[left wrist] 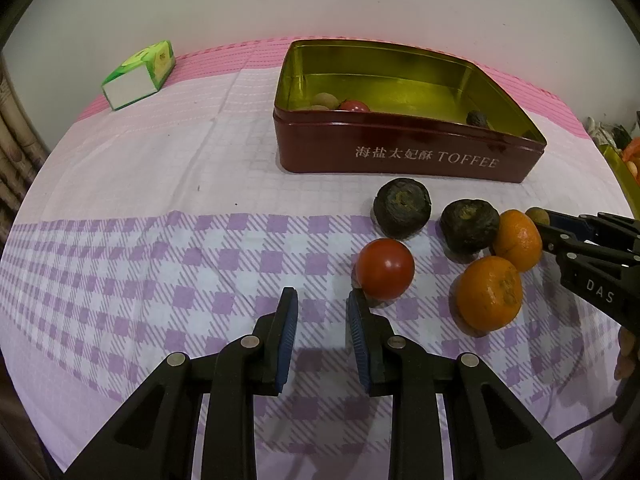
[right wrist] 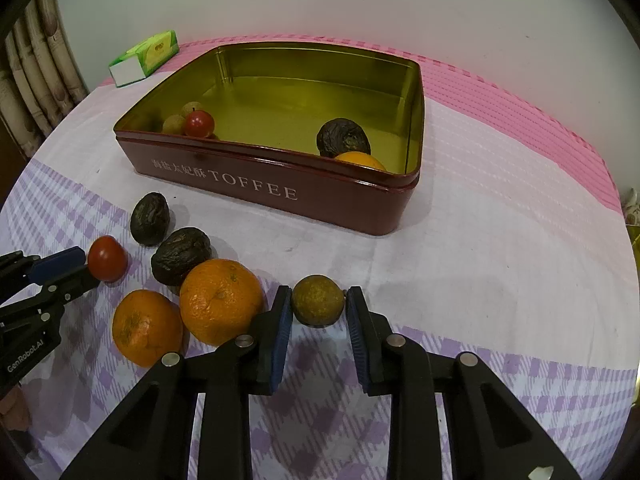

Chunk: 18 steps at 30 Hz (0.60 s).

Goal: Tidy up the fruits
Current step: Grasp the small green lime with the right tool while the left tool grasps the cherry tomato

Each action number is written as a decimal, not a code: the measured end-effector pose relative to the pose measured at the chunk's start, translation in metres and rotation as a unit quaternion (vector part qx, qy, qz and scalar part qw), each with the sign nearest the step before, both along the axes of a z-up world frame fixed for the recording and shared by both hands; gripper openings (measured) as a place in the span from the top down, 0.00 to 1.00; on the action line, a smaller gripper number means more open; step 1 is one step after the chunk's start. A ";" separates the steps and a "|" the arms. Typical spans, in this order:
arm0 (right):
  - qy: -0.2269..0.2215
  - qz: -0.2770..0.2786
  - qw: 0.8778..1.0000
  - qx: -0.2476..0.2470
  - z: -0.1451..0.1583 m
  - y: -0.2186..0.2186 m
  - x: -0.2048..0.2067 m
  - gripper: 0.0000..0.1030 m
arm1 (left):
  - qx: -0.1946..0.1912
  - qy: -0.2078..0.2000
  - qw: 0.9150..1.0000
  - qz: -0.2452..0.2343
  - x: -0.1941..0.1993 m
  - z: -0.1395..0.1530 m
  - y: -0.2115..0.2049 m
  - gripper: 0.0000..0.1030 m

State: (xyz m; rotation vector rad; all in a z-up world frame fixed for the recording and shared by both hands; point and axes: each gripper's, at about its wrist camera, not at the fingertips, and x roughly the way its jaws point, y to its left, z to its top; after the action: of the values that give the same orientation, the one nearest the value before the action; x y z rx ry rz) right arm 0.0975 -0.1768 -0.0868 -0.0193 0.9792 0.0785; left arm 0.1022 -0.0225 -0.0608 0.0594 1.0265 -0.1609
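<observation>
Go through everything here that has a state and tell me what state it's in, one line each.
Toffee tin: open, no lid on, a few fruits inside.
Right claw: shut on the small greenish-brown fruit, which is still on the cloth.
Left claw: at its narrowest, holding nothing, beside the red tomato.
Green tissue box: lying on its side.
</observation>
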 end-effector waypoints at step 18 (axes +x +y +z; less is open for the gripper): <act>0.008 -0.024 0.999 0.024 -0.001 -0.008 -0.025 0.75 | -0.013 0.008 1.000 -0.027 -0.013 0.000 -0.011 0.73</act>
State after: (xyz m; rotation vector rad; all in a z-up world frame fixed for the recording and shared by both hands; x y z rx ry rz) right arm 0.0721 -0.1853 -0.0879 0.0485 0.9926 0.0584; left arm 0.0891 -0.0340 -0.0604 0.0619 1.0395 -0.2240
